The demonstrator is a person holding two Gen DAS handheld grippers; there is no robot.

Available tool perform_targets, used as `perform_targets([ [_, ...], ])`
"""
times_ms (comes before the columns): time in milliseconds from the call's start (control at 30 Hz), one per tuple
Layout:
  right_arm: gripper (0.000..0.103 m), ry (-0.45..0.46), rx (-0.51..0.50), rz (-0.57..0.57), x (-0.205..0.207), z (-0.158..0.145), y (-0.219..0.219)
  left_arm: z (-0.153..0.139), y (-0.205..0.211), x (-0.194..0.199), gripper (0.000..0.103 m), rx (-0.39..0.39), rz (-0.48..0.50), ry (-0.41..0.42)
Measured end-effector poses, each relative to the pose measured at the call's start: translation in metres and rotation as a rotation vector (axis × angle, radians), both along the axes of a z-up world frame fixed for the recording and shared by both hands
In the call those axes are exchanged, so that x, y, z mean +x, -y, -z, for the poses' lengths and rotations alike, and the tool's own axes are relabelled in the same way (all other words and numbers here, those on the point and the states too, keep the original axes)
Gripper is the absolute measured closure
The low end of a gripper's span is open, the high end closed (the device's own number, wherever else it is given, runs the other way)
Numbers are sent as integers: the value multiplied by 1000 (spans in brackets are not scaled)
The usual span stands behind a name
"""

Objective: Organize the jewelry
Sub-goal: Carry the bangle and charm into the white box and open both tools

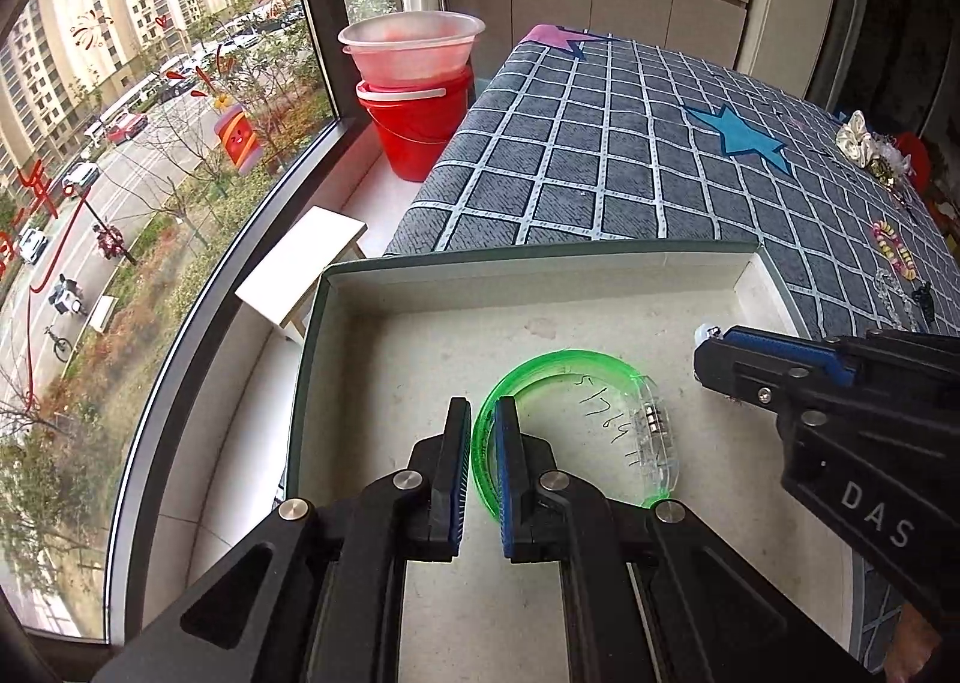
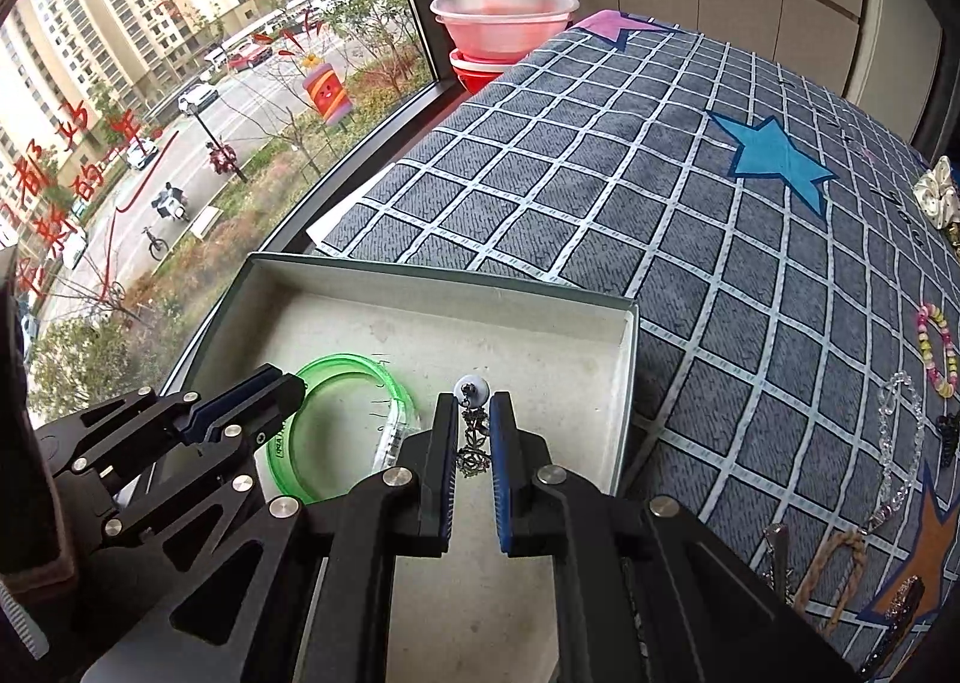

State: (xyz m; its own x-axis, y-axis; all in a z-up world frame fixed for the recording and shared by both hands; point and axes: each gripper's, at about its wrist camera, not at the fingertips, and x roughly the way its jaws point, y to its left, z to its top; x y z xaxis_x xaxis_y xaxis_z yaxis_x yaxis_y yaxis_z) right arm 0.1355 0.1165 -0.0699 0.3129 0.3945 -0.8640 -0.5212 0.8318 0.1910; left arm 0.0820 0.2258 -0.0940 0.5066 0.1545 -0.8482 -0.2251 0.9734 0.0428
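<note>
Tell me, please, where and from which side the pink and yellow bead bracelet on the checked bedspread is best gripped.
Probably from above, across one side of the loop: the bead bracelet lies flat and open on the bedspread, so one pad can drop inside the ring.

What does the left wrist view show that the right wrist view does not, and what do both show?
Only the left wrist view: the white stool by the window, and handwriting inside the box near the bangle.

Only the right wrist view: the dangling earring between the right gripper jaws, a clear bead bracelet and a braided loop.

Both: the box, green bangle, left gripper shut on it, red bucket, blue star.
</note>
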Motion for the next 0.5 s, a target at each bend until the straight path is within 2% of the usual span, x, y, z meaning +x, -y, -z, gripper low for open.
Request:
perform_targets([
  [167, 92, -57, -15, 11, 10, 18, -1, 1, 0, 1, 87, 5, -1, -9],
  [333, 91, -48, -25, 1, 13, 21, -2, -1, 1, 0, 87, 11, -9, -7],
  [400, 86, -55, -23, 0, 14, 20, -3, -4, 1, -1, 87, 9, -11, 2],
  [467, 65, -53, -16, 7, 13, 15, -2, -9, 3, -2, 87, 11, -9, 12],
  [500, 60, -45, -6, 12, 13, 11, -1, -11, 4, -3, 87, 14, -8, 17],
])
